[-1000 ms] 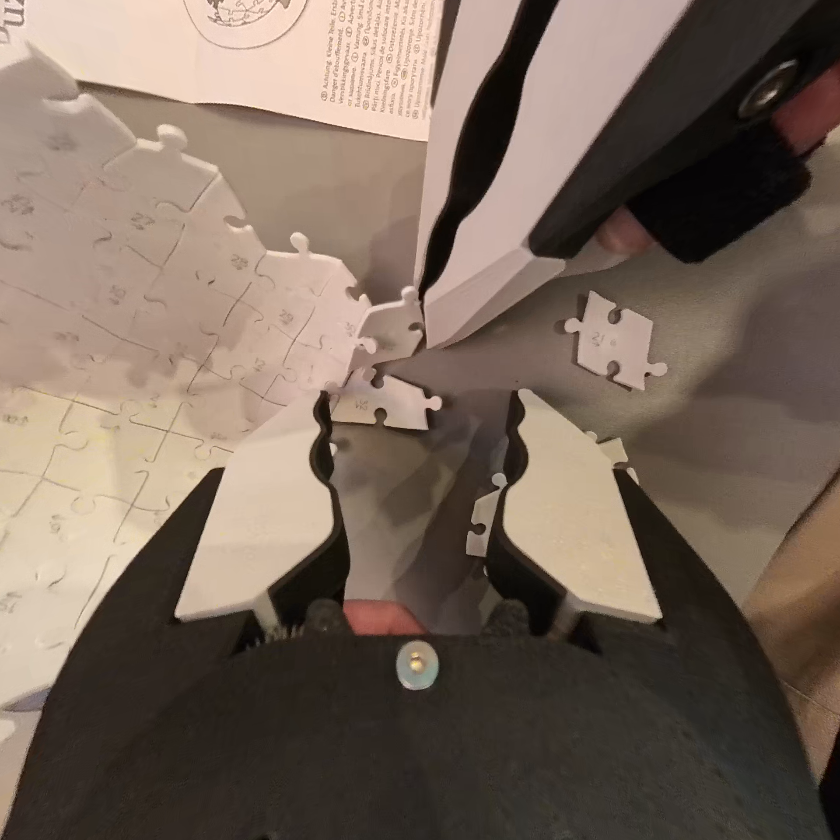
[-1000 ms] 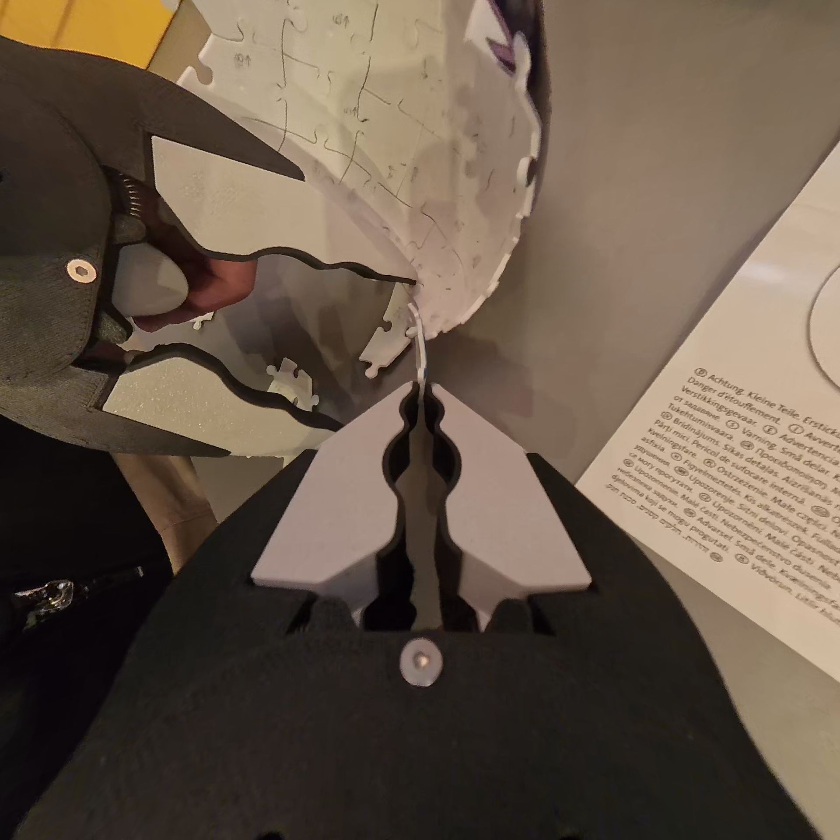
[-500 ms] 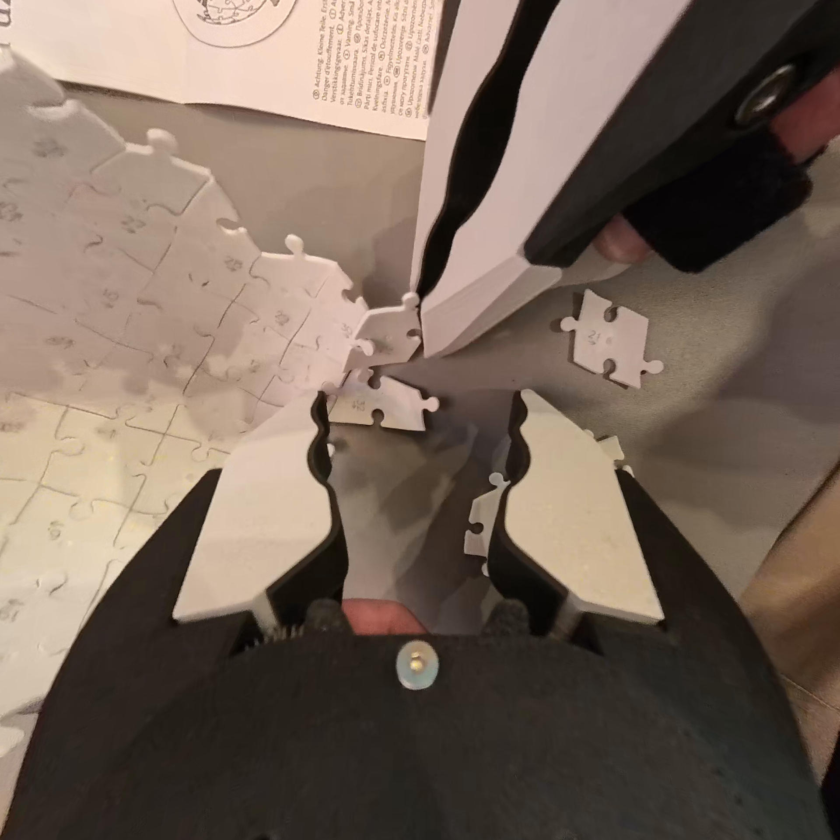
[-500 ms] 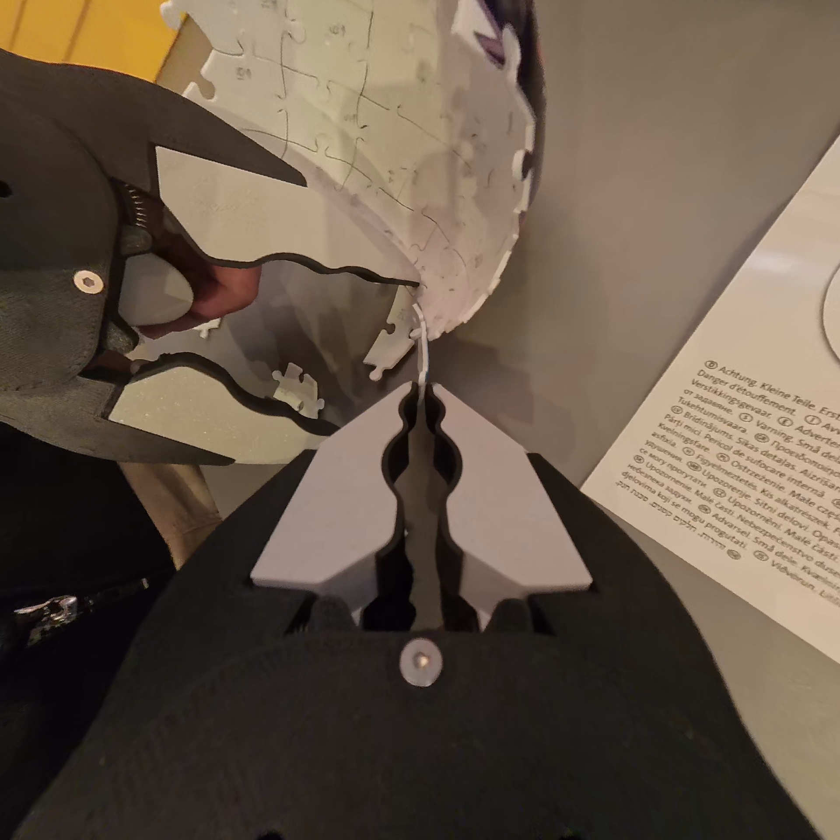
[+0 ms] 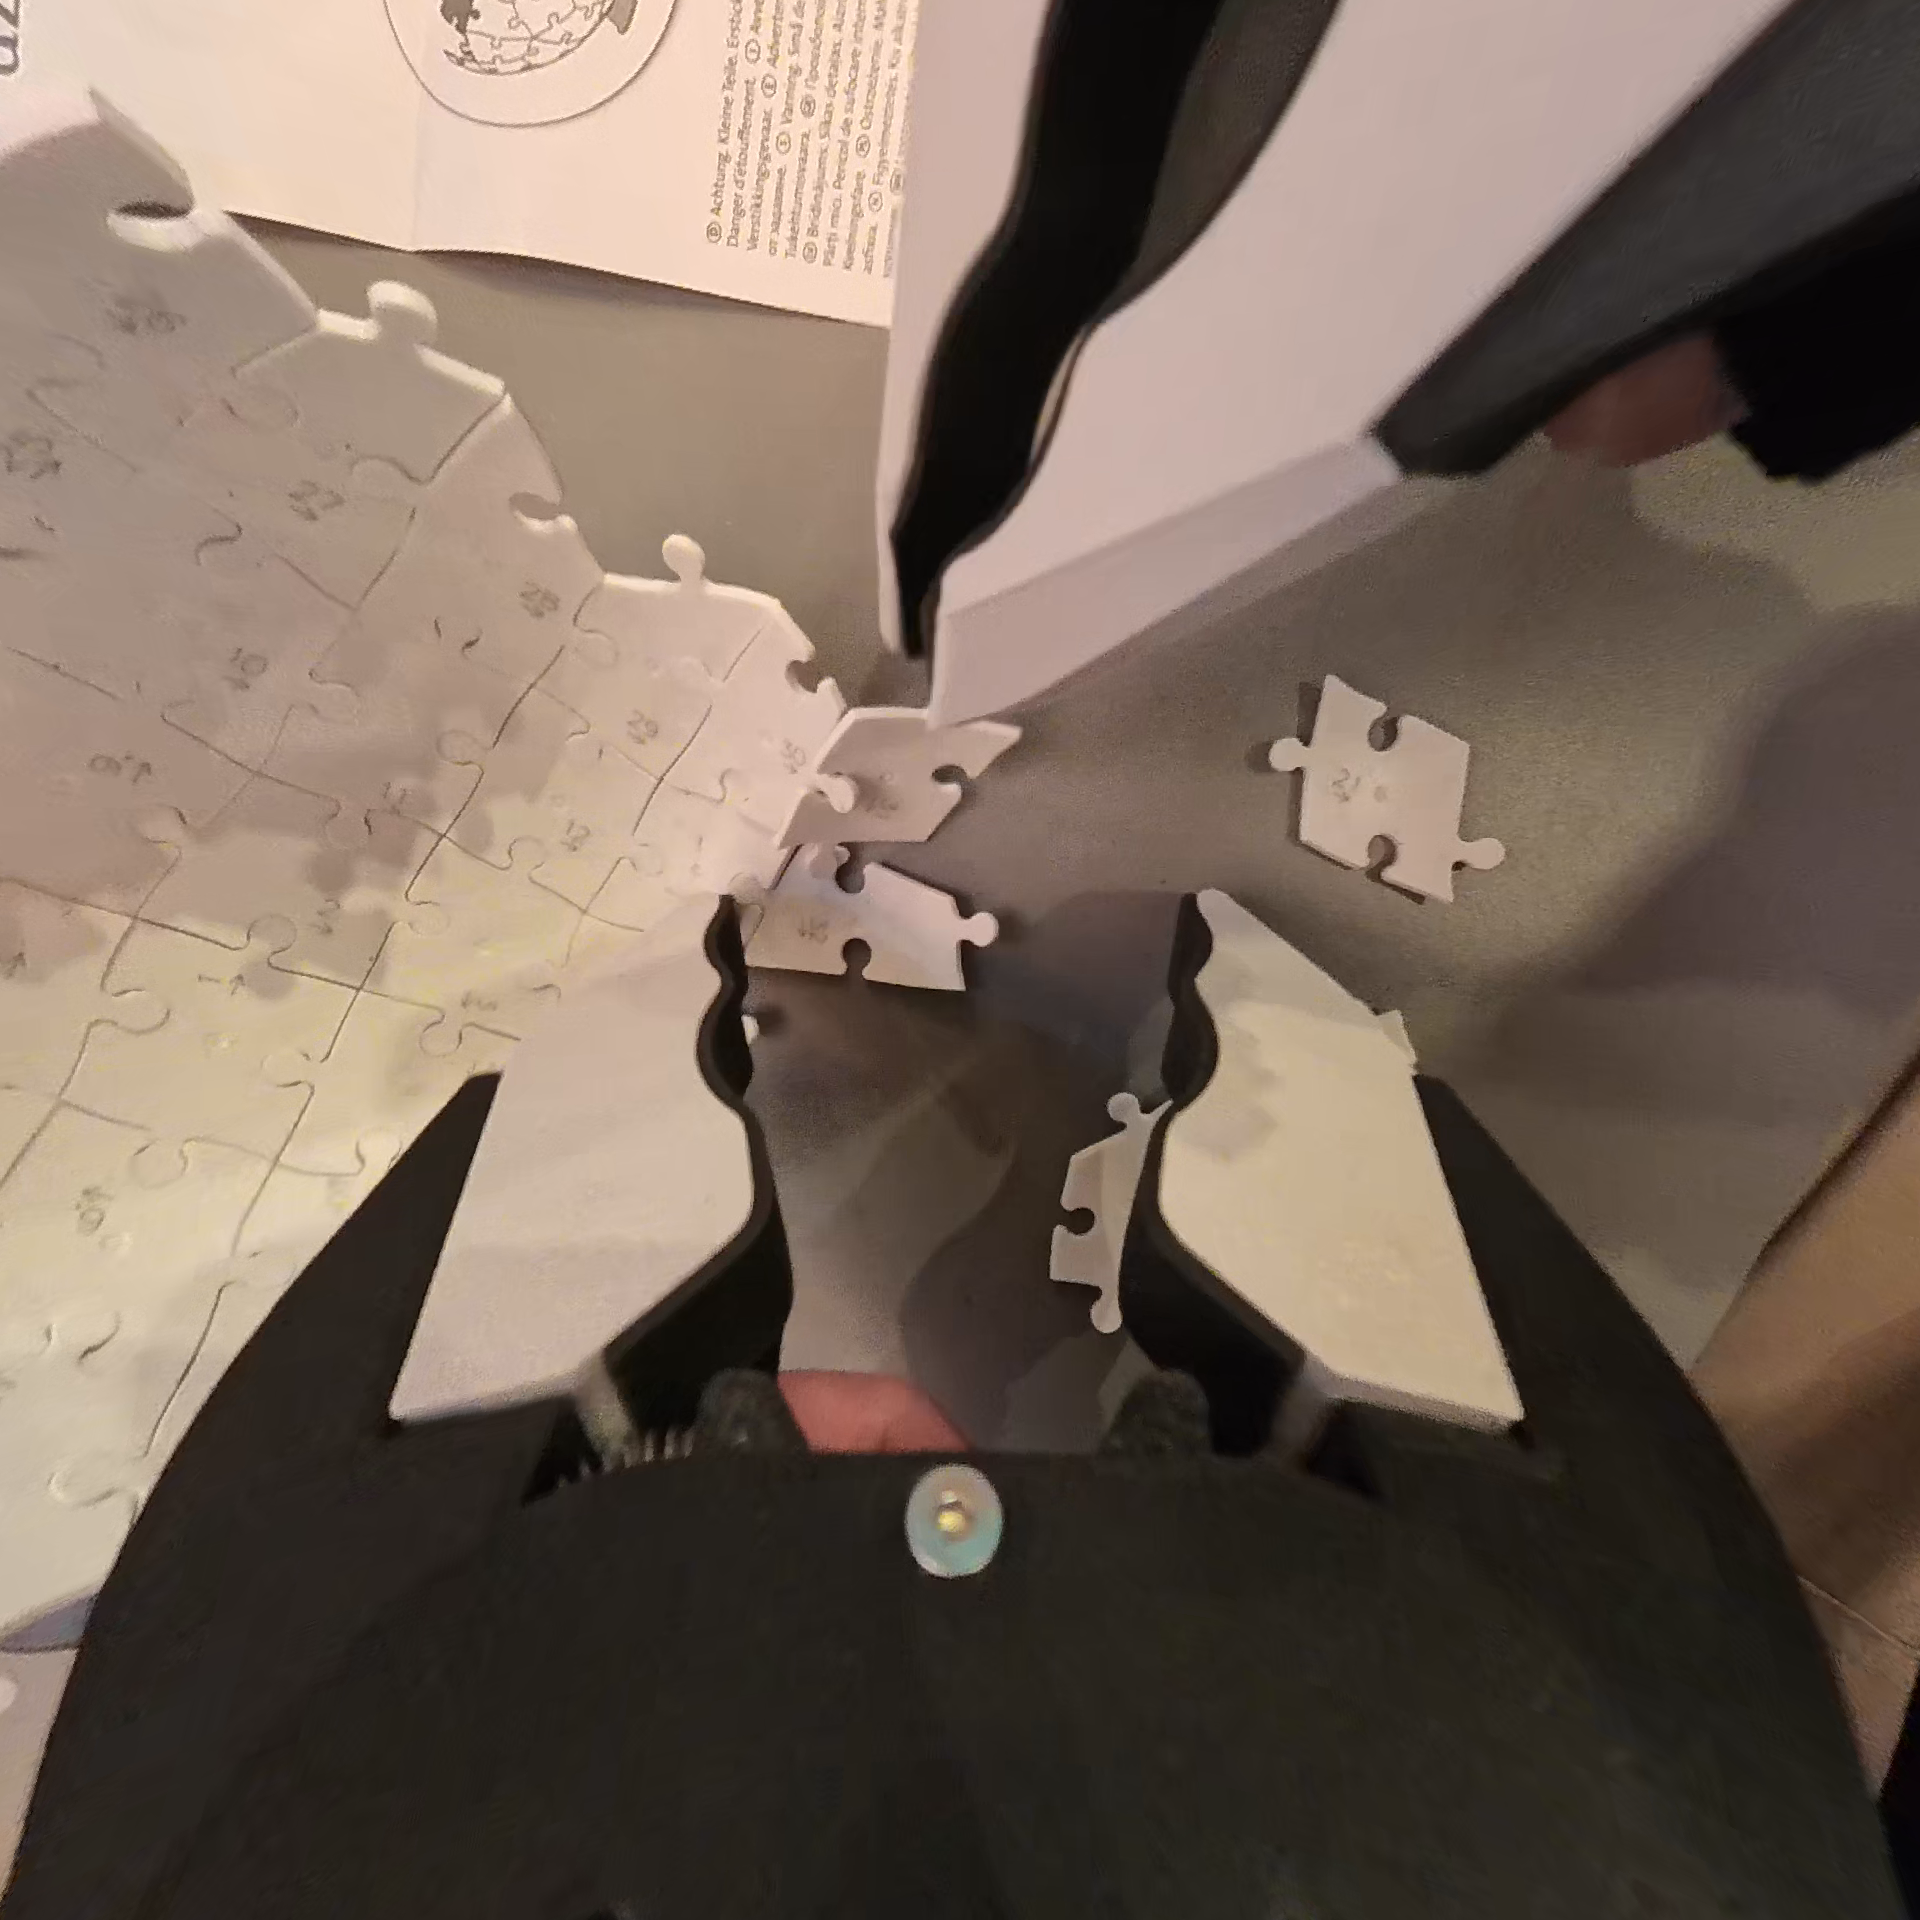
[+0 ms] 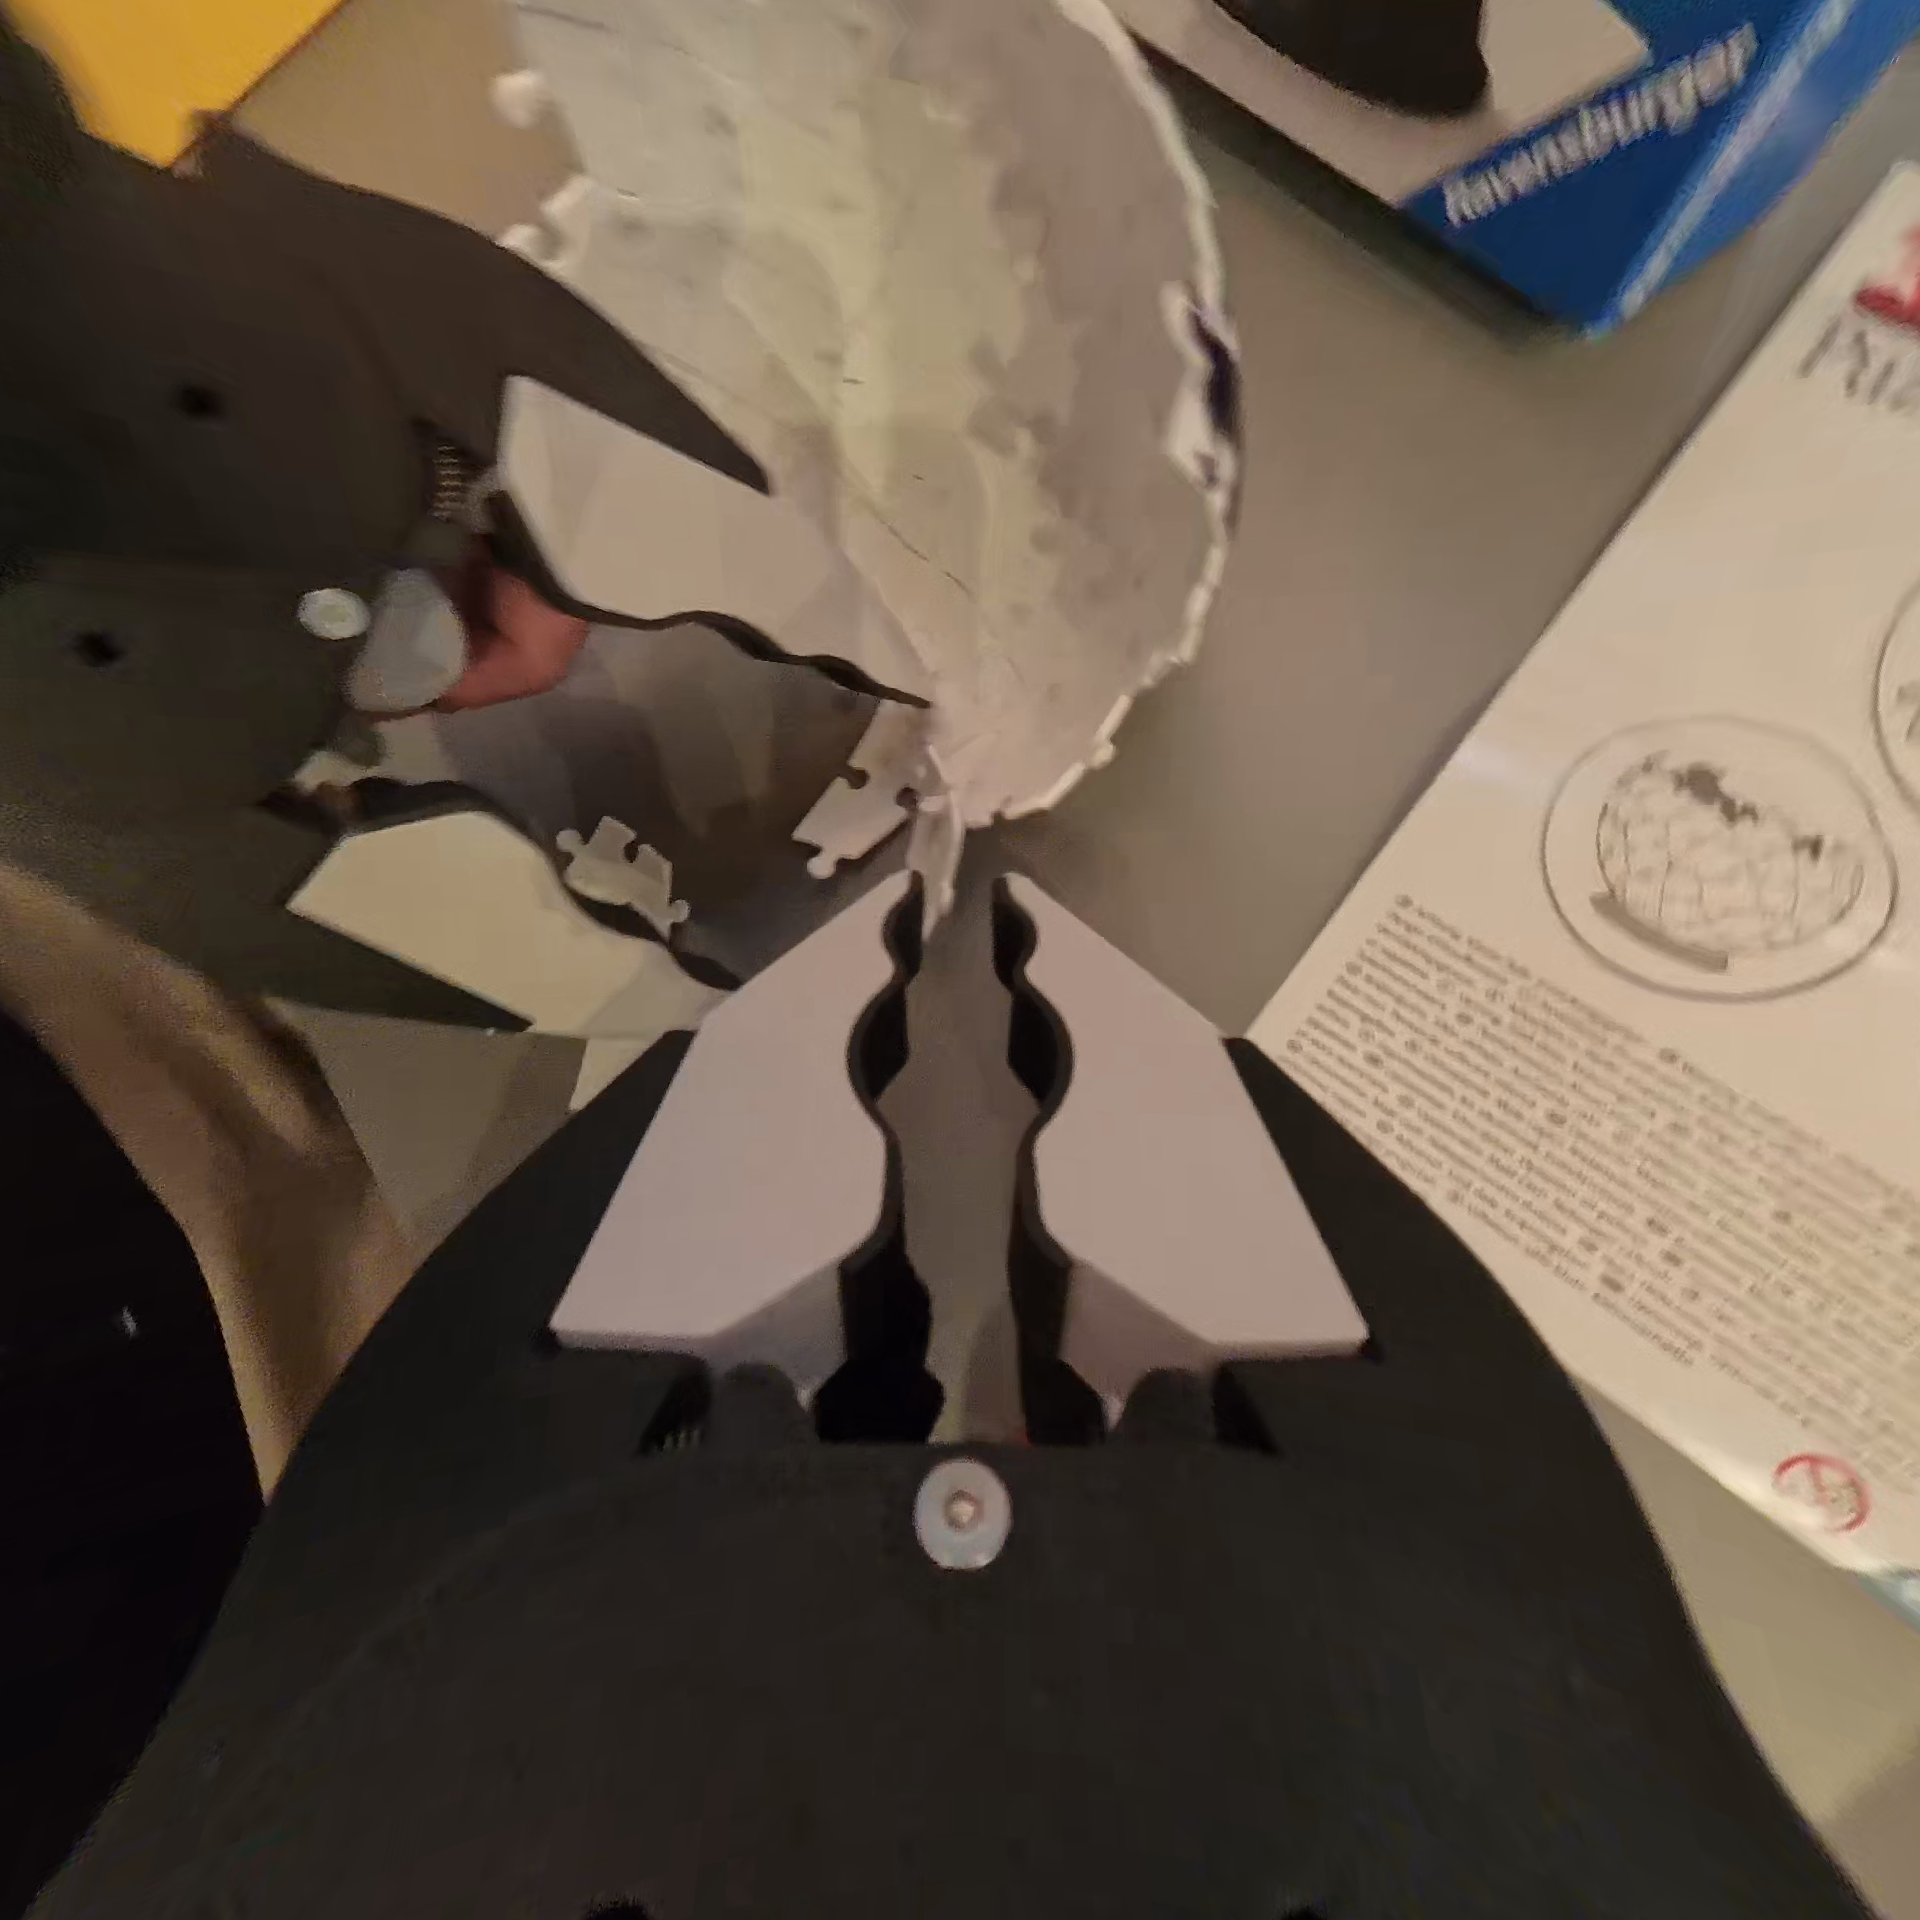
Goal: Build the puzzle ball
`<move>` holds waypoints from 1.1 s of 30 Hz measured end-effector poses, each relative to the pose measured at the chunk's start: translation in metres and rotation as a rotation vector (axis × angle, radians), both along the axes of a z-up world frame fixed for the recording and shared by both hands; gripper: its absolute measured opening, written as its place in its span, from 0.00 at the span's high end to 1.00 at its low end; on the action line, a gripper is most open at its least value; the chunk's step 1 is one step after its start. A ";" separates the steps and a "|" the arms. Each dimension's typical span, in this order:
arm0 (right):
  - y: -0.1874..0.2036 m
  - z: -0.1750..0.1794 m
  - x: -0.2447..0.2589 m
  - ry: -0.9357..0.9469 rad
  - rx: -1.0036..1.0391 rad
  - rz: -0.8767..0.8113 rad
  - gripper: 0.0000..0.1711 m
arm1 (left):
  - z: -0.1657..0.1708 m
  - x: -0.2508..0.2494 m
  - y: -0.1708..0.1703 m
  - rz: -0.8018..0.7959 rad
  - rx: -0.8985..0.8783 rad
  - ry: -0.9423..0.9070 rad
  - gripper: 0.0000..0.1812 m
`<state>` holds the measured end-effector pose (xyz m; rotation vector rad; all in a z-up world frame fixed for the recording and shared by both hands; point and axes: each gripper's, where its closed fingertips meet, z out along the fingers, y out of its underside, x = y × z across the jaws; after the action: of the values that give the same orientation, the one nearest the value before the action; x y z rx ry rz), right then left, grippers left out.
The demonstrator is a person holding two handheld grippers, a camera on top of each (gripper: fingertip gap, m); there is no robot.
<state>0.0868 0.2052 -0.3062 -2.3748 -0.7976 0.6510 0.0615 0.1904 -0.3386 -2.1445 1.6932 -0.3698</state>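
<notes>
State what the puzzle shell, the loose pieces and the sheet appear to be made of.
Puzzle shell: probably rigid plastic, matte white; it holds a curve on its own edge.
Loose pieces: the same matte white stuff, thin with crisp cut tabs.
Sheet: paper, smooth and printed, lying flat with a straight edge.

Your left gripper [image 5: 961, 914] has a matte black, grainy body that flares like a broad shield across the bottom of the frame, with one round silver screw [image 5: 953, 1520] at its centre. Two pale grey wedge-shaped fingers [image 5: 603, 1216] sit in it, each lined on the inner edge with wavy black padding. Your right gripper [image 6: 956, 894] is built the same: black shell, silver screw [image 6: 961, 1512], grey fingers [image 6: 748, 1164] with scalloped black liners. On the left gripper, at the left of the right wrist frame, a small coil spring [image 6: 447, 483] shows. You wear a black fingerless glove [image 5: 1829, 364], at the upper right of the left wrist frame.
</notes>
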 end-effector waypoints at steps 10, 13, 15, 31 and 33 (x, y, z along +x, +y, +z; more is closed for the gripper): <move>-0.001 -0.020 -0.011 0.078 -0.117 -0.029 0.99 | 0.000 0.001 0.000 0.002 0.003 -0.005 0.56; -0.002 -0.019 -0.012 0.142 -0.165 -0.067 1.00 | 0.000 0.001 -0.001 -0.003 0.005 -0.006 0.56; -0.001 -0.019 -0.011 0.156 -0.172 -0.080 1.00 | 0.000 0.001 0.000 -0.004 0.010 -0.009 0.56; 0.000 -0.021 -0.013 0.174 -0.190 -0.089 1.00 | 0.001 0.004 -0.002 -0.034 0.026 -0.041 0.57; -0.001 -0.021 -0.012 0.173 -0.193 -0.090 1.00 | 0.000 0.004 -0.003 -0.034 0.012 -0.040 0.57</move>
<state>0.0743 0.2046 -0.3270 -2.4673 -0.5724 0.9180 0.0659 0.1873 -0.3381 -2.0884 1.7069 -0.4078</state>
